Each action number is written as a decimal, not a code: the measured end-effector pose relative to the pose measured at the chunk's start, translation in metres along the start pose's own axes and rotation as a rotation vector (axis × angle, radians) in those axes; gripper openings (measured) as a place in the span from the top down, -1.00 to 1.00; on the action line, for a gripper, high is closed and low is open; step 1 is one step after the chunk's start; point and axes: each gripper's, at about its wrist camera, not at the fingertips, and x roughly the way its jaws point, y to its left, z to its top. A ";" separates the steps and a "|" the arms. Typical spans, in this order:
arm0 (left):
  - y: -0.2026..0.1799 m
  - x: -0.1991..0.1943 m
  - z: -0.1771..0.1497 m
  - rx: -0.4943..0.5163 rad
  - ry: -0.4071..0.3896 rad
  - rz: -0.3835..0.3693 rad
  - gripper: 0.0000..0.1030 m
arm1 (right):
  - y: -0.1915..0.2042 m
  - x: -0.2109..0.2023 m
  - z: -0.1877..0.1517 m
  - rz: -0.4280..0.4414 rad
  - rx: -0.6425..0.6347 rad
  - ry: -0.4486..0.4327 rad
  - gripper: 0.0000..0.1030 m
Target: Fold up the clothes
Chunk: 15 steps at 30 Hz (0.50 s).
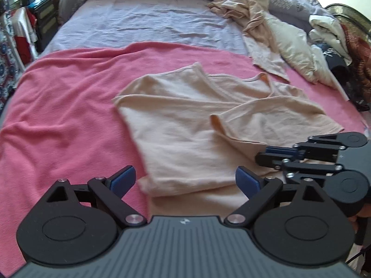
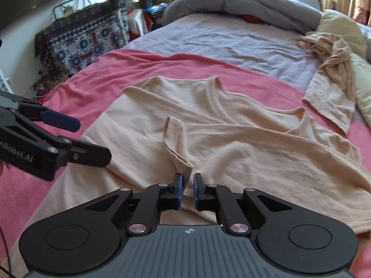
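A peach T-shirt (image 1: 185,125) lies partly folded on the pink blanket (image 1: 65,97), one sleeve laid across its middle. My left gripper (image 1: 185,180) hovers wide open over the shirt's near edge with nothing gripped. It also shows at the left of the right wrist view, left gripper (image 2: 90,140), beside the shirt's (image 2: 231,143) side edge. My right gripper (image 2: 187,190) sits low over the shirt with only a narrow gap between its jaws. The folded sleeve's cuff (image 2: 183,162) lies just ahead of its tips, not pinched. In the left wrist view the right gripper (image 1: 260,158) rests at the shirt's right side.
A second crumpled peach garment (image 1: 250,20) and a cream pillow (image 1: 292,46) lie at the far right of the bed. A grey duvet (image 2: 231,2) is bunched at the head. A patterned cloth-covered stand (image 2: 81,39) and clutter line the left side of the bed.
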 end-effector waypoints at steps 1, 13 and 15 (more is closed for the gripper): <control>-0.004 0.003 0.002 -0.002 -0.002 -0.016 -0.84 | -0.005 0.002 0.002 0.000 -0.003 0.001 0.80; -0.027 0.035 0.022 -0.140 -0.019 -0.167 -0.83 | -0.060 -0.054 -0.032 -0.146 -0.038 -0.028 0.23; -0.029 0.045 0.026 -0.133 -0.025 -0.146 -0.83 | -0.074 -0.056 -0.040 -0.182 -0.016 -0.007 0.23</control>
